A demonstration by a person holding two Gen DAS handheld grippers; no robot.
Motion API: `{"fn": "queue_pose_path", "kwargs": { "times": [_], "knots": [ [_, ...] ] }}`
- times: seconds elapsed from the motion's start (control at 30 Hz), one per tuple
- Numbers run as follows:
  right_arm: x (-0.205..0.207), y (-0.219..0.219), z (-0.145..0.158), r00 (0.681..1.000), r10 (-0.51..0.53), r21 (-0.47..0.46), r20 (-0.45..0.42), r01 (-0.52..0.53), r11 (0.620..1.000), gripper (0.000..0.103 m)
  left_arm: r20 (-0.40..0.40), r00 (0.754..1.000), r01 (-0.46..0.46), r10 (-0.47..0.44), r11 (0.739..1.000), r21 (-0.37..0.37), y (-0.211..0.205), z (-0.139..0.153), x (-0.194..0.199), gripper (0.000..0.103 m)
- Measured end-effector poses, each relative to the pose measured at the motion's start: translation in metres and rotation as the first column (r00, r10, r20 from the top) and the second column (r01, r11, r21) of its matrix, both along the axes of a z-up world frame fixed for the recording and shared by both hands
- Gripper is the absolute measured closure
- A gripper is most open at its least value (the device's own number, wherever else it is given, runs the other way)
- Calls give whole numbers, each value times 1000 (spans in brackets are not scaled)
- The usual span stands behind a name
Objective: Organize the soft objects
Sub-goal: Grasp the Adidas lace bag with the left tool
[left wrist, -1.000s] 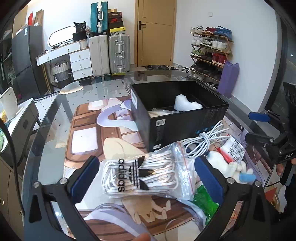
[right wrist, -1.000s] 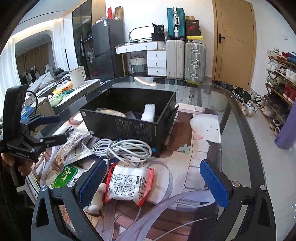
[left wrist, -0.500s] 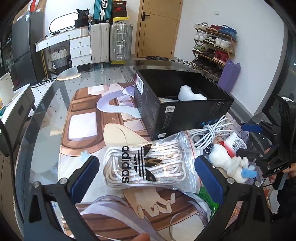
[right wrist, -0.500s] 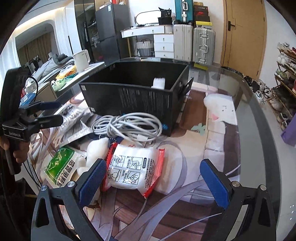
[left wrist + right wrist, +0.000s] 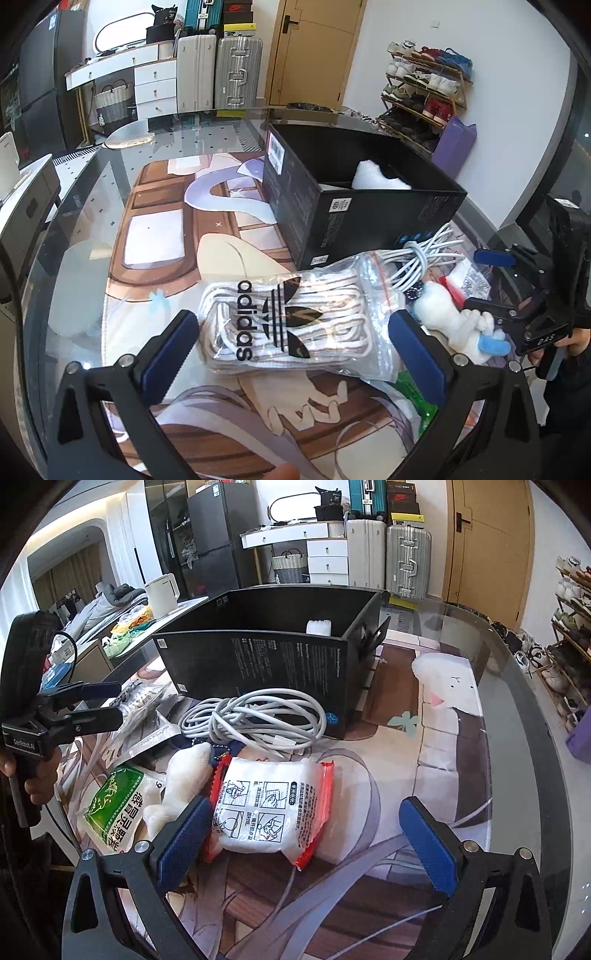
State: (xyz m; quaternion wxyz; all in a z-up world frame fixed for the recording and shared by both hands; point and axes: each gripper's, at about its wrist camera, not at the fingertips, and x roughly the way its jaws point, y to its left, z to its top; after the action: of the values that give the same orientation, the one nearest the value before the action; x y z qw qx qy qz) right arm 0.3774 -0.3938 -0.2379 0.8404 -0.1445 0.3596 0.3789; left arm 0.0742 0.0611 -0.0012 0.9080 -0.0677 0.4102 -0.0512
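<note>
Reaching step, nothing gripped yet. Left gripper (image 5: 291, 345) wide around bag of laces (image 5: 291, 325), just before the black box (image 5: 354, 206). Right gripper (image 5: 303, 843) wide at tissue pack (image 5: 269, 808). Next: lower, close, lift into box.

"adidas" stands on the clear zip bag (image 5: 295, 325).

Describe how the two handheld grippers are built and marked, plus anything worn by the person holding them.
Both the left gripper and the right gripper have black angular frames with silver bolts and ribbed blue pads. In each other's views they show a black pistol handle and white lettering on the body. A black cable loops behind the left one. A dark sleeve shows by the right hand.
</note>
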Motion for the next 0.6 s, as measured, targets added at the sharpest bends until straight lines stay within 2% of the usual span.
{"fn": "queue_pose_path", "kwargs": {
  "times": [0.07,0.23,0.6],
  "knots": [
    [0,0,0,1000,0,1,-3,0,1000,1,-12,1000,-10,10,1000,1,1,-4,2,0],
    [0,-1,-1,1000,0,3,-10,0,1000,1,-48,999,-14,11,998,-60,5,-10,7,0],
    [1,-1,-2,1000,1,3,-9,-1,1000,1,-42,999,5,-4,1000,30,-9,-9,7,0]
  ]
}}
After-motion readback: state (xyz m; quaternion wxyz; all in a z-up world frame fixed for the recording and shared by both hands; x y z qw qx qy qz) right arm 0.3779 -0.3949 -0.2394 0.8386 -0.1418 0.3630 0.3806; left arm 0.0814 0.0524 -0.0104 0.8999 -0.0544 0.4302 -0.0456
